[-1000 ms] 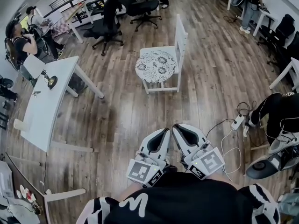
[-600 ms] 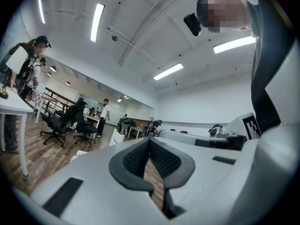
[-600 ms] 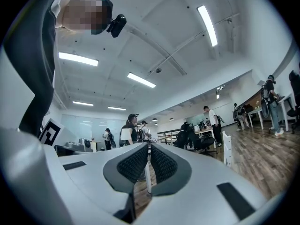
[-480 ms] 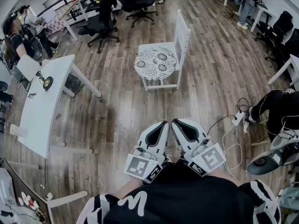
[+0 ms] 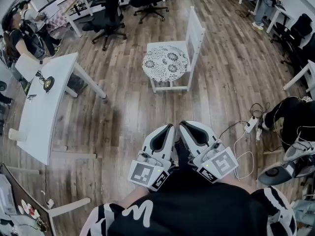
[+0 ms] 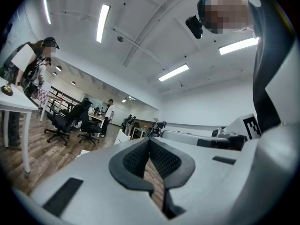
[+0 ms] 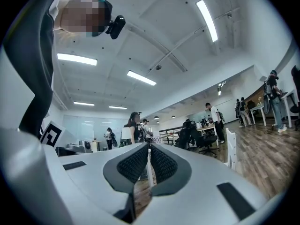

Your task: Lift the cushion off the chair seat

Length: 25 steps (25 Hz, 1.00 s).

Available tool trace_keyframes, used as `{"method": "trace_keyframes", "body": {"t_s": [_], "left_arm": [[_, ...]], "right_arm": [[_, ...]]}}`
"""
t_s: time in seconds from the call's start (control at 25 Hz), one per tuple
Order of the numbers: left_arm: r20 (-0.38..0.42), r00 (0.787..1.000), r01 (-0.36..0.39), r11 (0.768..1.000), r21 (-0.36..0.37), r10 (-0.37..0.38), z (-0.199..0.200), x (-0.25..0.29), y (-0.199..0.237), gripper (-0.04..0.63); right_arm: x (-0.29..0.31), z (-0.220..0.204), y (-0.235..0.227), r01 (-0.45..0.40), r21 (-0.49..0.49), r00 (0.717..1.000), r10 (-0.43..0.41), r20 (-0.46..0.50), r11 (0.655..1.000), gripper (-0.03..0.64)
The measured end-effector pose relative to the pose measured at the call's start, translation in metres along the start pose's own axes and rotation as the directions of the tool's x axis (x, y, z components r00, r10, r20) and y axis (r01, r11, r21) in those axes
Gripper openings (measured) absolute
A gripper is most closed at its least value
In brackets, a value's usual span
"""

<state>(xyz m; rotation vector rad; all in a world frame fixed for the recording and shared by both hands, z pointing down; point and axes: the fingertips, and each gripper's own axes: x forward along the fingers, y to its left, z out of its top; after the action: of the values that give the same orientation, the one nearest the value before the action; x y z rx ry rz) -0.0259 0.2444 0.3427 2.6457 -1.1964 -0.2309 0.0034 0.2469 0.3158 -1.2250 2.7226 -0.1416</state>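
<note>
Hand-held gripper L (image 5: 170,127) & R (image 5: 183,125) closed, empty; cushion (image 5: 166,63) on chair (image 5: 196,31).

The cushion (image 5: 166,63) hides most of the seat of the chair (image 5: 196,31).

- Bright and even, lit from long ceiling lamps (image 6: 102,22) overhead, blown out to pure white.
- Soft, faint shadows on the wood floor (image 5: 123,127) under the white table (image 5: 44,107) and chair (image 5: 196,32).
- Strongly bent toward the edges, black in the corners.
- Sharp in the distance, soft close to the lens in both gripper views.
</note>
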Motion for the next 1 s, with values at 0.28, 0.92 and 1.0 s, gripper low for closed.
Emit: {"method": "trace_keyframes", "body": {"t_s": [0.28,0.92,1.0], "left_arm": [[-0.003,0.999,-0.034,0.999,0.017,0.034,0.003,0.028,0.031,0.004],[0.020,0.996,-0.083,0.996,0.036,0.082,0.024,0.170,0.108,0.003],[0.027,0.996,-0.089,0.996,0.033,0.088,0.029,0.189,0.118,0.003]], "right_arm": [[0.034,-0.003,-0.024,-0.035,-0.012,0.999,0.035,0.001,0.999,0.031],[0.141,0.017,-0.150,-0.111,-0.028,0.994,0.111,-0.001,0.993,0.031],[0.155,0.020,-0.167,-0.116,-0.027,0.993,0.116,-0.006,0.993,0.031]]}}
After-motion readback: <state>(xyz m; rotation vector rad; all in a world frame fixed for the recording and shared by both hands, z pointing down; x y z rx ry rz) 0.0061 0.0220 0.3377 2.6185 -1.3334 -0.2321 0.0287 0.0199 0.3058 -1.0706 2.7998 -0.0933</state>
